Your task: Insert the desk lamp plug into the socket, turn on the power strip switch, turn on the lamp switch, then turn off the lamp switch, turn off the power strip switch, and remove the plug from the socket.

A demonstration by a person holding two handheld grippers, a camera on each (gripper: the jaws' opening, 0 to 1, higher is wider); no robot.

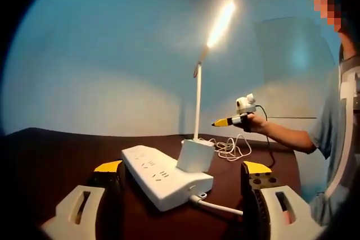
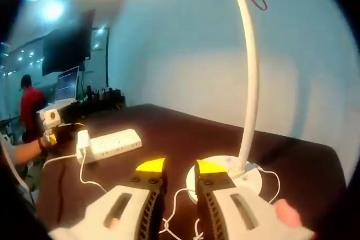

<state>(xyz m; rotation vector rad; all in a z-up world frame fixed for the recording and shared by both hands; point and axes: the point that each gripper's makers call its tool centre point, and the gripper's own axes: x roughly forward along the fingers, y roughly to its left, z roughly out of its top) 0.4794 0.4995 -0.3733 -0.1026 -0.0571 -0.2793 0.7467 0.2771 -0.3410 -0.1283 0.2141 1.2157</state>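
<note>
On the dark brown table (image 1: 67, 150), the left gripper (image 1: 179, 173) hangs with its yellow-tipped jaws spread wide apart, holding nothing. Between them lies the white plastic power strip (image 1: 164, 175), a white block-shaped plug (image 1: 194, 155) seated in it. Behind stands the lit white slim-stemmed desk lamp (image 1: 198, 99). The right gripper (image 2: 180, 168) hovers by the lamp's round base (image 2: 233, 175), jaws slightly parted, empty.

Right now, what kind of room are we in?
Probably an office or lab: a wall-mounted dark screen, a cluttered workbench with a monitor beyond the dark table, and another person at the back.
</note>
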